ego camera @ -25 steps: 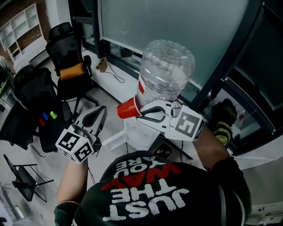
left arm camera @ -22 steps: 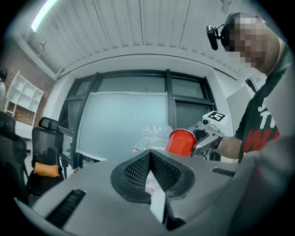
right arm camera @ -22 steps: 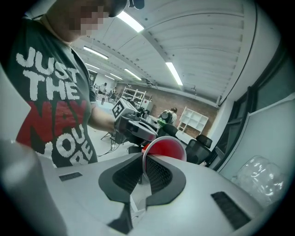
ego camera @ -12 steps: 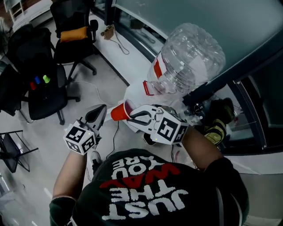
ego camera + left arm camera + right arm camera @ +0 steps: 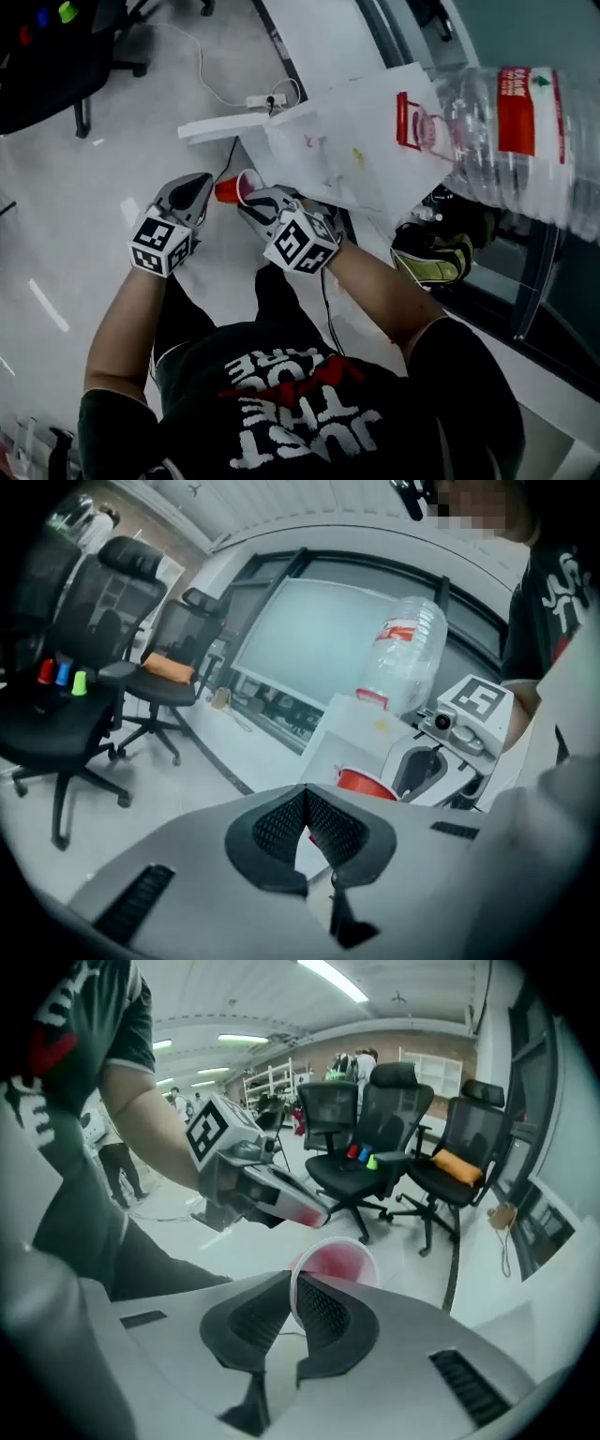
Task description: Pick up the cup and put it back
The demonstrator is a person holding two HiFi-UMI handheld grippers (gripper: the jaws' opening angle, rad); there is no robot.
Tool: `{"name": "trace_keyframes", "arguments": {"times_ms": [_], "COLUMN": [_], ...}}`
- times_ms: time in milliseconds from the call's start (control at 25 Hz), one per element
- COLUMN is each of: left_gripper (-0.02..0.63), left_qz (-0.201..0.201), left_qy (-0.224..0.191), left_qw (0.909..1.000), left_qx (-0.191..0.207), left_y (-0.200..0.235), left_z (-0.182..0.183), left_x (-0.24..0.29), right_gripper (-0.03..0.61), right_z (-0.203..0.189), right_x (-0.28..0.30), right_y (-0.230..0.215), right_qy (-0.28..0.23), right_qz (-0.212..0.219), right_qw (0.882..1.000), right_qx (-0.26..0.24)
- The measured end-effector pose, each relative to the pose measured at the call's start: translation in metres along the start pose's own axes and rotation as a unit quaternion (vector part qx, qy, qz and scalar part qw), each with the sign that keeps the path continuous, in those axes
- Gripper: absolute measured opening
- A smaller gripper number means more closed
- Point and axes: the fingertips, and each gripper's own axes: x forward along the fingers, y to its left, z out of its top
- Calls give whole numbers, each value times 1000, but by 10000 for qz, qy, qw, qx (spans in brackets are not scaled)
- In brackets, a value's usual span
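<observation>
The right gripper (image 5: 292,1302) pinches the rim of the red cup (image 5: 333,1265), which is held tilted above the floor beside the white dispenser (image 5: 347,159). The left gripper (image 5: 305,822) is pressed together, holding nothing, just beside the cup.

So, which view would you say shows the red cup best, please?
The right gripper view: the cup turns its open mouth to the camera, rim pinched between the jaws. The head view shows it small; the left gripper view, only a red sliver.
</observation>
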Motion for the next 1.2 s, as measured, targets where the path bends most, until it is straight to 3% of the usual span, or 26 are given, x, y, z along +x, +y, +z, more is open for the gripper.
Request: {"name": "trace_keyframes", "arguments": {"times_ms": [280, 560, 840, 1200], "left_gripper": [-2, -2, -2, -2], "left_qz": [166, 173, -156, -384], "left_qy": [664, 838, 1124, 1147], "left_qw": [9976, 9956, 9929, 9919], "left_qx": [-127, -385, -346, -389], "left_y": [74, 120, 130, 117], "left_z": [-188, -313, -376, -398], "left_x": [46, 100, 133, 151], "right_gripper": [48, 48, 48, 48], "right_z": [-171, -326, -439, -505], "right_x": [196, 315, 345, 347], "right_y": [6, -36, -118, -188], "right_qy": [956, 1747, 2488, 3015], "right_qz": [-168, -876, -1771, -2606], "right_qw": [9915, 9705, 9392, 8997], "right_qx": [872, 1416, 1567, 1781]}}
